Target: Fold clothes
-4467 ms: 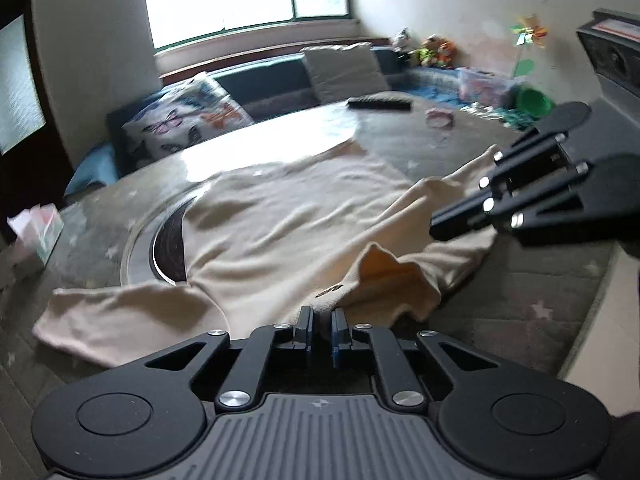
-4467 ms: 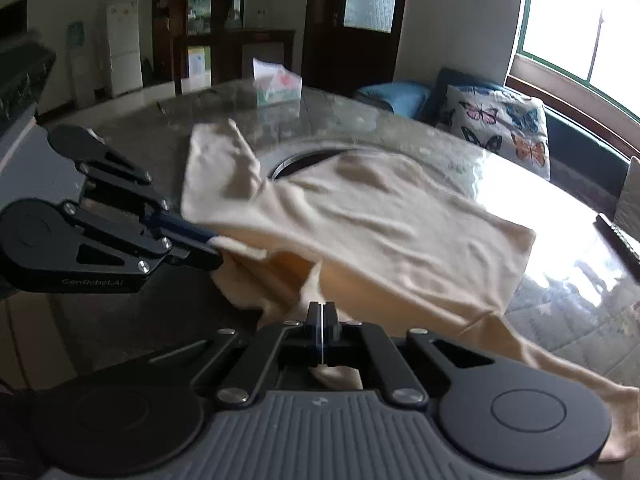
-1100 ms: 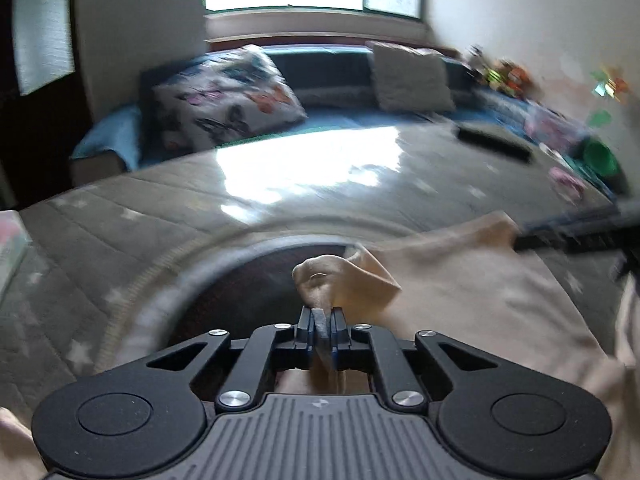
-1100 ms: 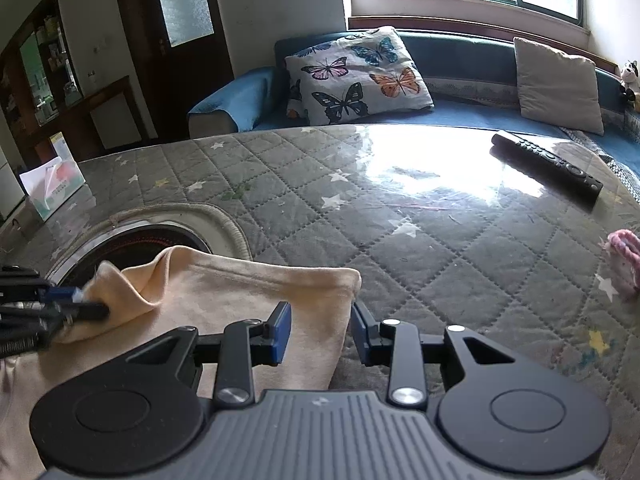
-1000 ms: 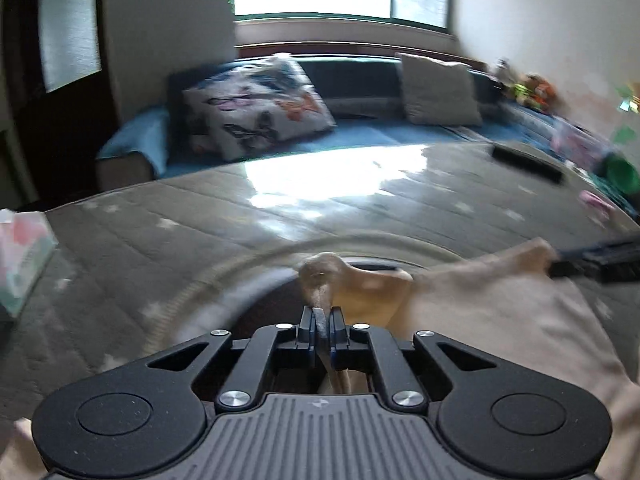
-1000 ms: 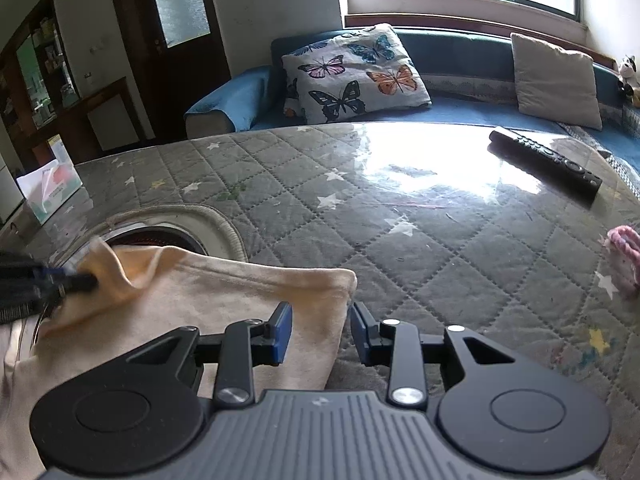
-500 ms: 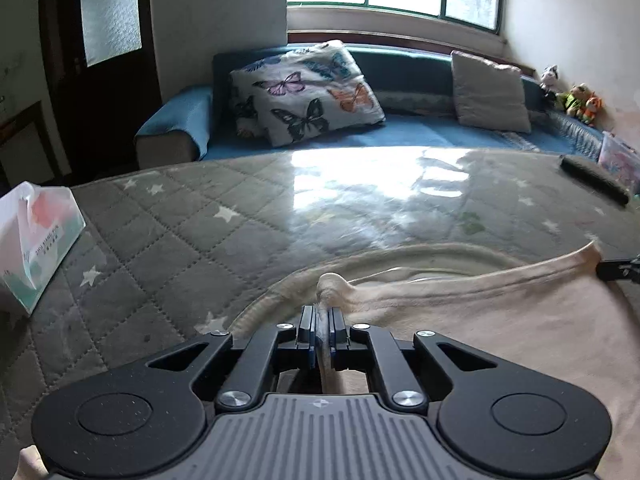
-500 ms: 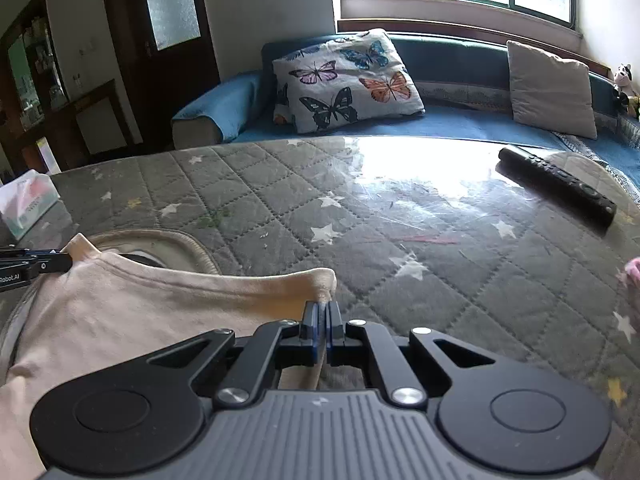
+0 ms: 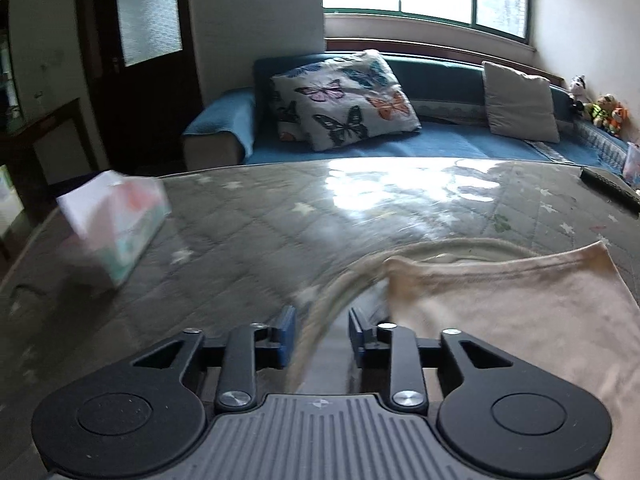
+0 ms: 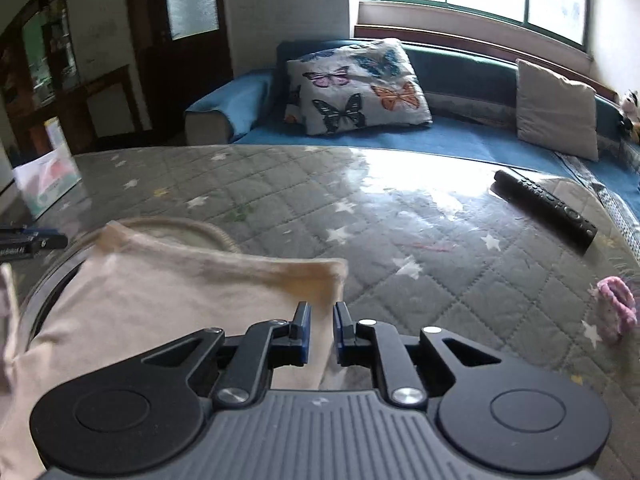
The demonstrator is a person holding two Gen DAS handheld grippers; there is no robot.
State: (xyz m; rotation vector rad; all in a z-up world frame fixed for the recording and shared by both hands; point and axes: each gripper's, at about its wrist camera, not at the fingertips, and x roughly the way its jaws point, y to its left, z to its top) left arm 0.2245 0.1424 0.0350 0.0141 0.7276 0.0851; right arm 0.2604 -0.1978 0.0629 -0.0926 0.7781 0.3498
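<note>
My left gripper (image 9: 322,334) is opening, nothing between its pads; my right gripper (image 10: 321,332) is opening over the cream garment (image 10: 168,304), which lies mid-table (image 10: 400,232). Tissue box (image 9: 116,226) sits at the left edge, remote (image 10: 544,206) at the right, clear of it.

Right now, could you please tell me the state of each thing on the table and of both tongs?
Shirt: folded over, lying flat, released.
Left tongs: opening, nothing between them.
Right tongs: opening, shirt edge between them, not pinched.
Remote: lying flat, untouched.
Tissue box: upright, a tissue sticking out.
</note>
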